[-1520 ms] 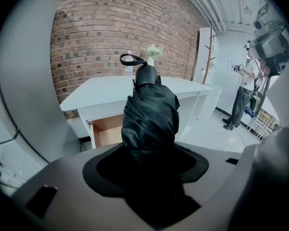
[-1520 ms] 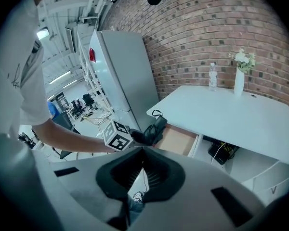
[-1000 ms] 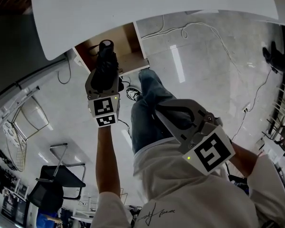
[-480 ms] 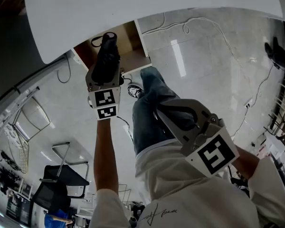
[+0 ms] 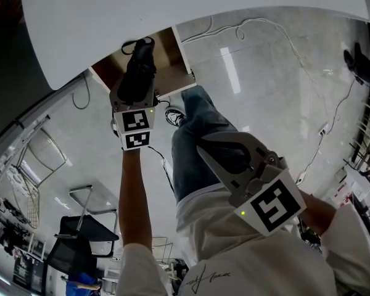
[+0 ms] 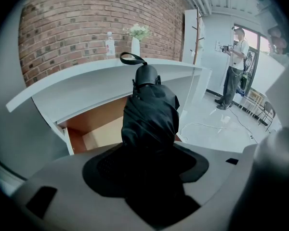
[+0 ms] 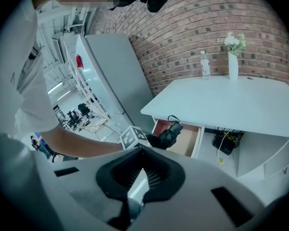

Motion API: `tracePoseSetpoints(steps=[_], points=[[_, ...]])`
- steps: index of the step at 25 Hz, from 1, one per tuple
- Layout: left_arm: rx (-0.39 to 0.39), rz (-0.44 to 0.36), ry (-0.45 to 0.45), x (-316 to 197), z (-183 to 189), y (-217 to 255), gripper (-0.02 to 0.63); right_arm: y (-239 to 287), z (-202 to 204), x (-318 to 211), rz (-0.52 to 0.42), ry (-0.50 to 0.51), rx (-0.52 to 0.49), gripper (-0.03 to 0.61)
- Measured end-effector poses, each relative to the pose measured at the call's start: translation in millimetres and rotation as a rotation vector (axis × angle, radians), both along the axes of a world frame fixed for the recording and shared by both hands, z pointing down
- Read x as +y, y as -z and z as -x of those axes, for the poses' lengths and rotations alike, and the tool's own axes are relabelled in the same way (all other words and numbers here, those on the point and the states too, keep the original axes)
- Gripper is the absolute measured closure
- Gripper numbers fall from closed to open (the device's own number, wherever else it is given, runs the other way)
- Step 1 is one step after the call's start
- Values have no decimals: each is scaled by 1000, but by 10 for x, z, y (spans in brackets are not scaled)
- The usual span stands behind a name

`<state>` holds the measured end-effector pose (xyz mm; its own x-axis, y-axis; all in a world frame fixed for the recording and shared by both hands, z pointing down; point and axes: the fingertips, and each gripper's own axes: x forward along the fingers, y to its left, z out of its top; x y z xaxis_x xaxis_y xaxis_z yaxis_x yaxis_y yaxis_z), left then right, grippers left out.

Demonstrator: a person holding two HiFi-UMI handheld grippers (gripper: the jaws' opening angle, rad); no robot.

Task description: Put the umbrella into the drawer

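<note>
Umbrella point(image 5: 139, 71) farther forward, over drawer point(image 5: 184, 53) (left claw point(image 5: 134, 92) clamped)

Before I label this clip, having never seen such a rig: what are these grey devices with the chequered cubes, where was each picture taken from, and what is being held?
There is no robot here. A person holds a two-jaw gripper in each hand, and the marker cubes are parts of those grippers. The head view comes from a camera on the person's head that looks steeply down at arms, legs and floor. The left and right gripper views come from cameras riding on each gripper, looking along its jaws. The left gripper is clamped on a folded black umbrella, held at the open drawer of a white desk. On the desk stand a bottle and a vase with flowers. The right gripper holds nothing; its jaws are close together, near the person's body.
</note>
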<state>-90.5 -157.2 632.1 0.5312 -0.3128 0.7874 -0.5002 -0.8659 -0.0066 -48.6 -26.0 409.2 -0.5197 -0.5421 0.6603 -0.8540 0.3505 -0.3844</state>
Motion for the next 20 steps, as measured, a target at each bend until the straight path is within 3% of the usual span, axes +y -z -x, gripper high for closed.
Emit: tracePoseSetpoints(steps=[20], points=[[-80, 29, -57, -174, -180, -421, 334, -154, -266, -64, 39, -61, -40, 561]])
